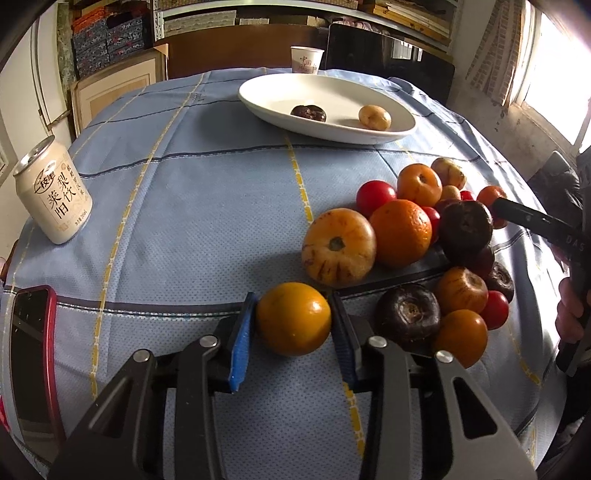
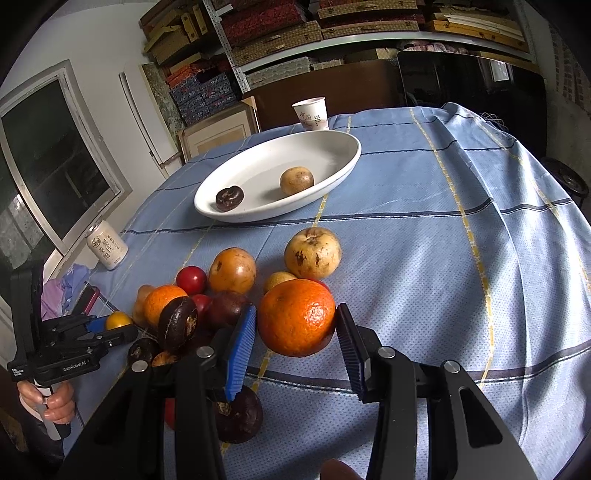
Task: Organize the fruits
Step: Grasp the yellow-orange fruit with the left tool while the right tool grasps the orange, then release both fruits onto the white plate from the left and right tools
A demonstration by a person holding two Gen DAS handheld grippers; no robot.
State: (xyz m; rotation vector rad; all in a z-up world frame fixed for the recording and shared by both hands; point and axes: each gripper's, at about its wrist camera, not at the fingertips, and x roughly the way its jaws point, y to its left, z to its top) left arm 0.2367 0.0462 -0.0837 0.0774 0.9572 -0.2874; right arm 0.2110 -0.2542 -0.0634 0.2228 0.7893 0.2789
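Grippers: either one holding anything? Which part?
The left gripper pinches a small yellow-orange fruit by its sides. The right gripper brackets a large orange at its sides; full contact can't be told.

This looks like a storeroom or back room in a home. Shelves along the back wall are packed with stacks of flat boxes, some woven and some with printed cloth. Picture frames lean on the floor by the wall. A table with a blue checked cloth stands in front, holding a white dish, a paper cup and a drink can. A window is on the side wall.
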